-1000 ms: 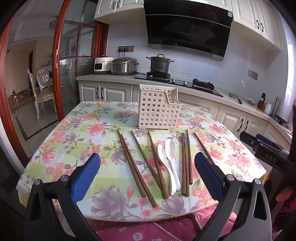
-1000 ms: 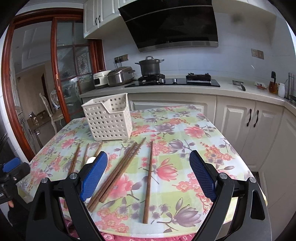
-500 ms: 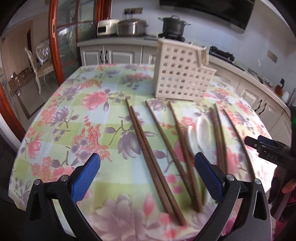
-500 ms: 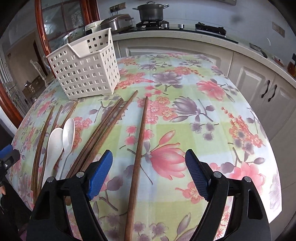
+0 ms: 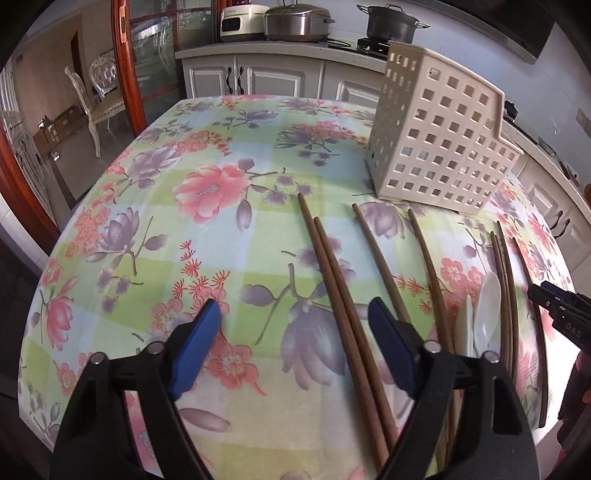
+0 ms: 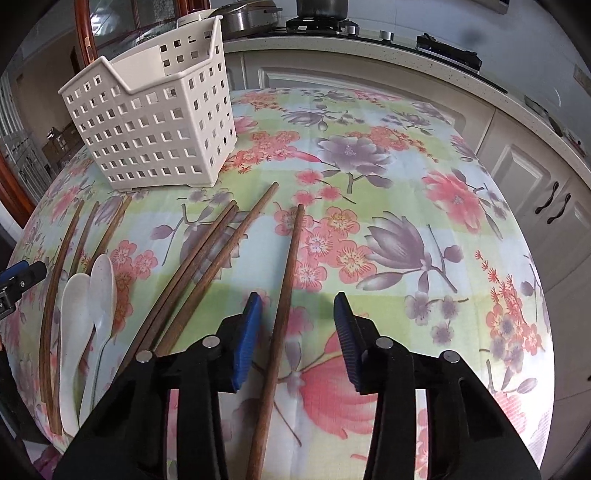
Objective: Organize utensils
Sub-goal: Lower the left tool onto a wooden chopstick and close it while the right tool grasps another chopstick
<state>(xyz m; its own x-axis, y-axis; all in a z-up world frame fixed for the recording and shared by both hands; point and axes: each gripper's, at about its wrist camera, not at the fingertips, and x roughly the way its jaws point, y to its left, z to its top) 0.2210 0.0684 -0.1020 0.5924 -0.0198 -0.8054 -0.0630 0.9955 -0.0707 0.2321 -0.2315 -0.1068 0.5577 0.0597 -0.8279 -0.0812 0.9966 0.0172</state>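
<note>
Several brown chopsticks and two white spoons [image 5: 484, 314] lie on the floral tablecloth [image 5: 207, 192] in front of a white perforated basket [image 5: 439, 140]. My left gripper [image 5: 293, 302] hangs low over the cloth with its jaws closing. A pair of chopsticks [image 5: 343, 314] runs between them near the right pad, and neither pad presses on it. My right gripper [image 6: 297, 295] is also closing around a single chopstick [image 6: 284, 306], with gaps on both sides. In the right wrist view the basket [image 6: 155, 125] stands at the far left and the spoons [image 6: 88, 295] lie left of the gripper.
More chopsticks [image 6: 192, 269] lie between the two grippers, and others [image 5: 506, 280] lie beside the spoons. White kitchen cabinets [image 6: 535, 177] and a counter with pots [image 5: 388, 22] stand behind the table. The table's rounded edge falls away close to both grippers.
Both grippers have dropped toward the table and tilted downward. Both sets of jaws have narrowed, the right more than the left, and chopsticks now lie between them.
</note>
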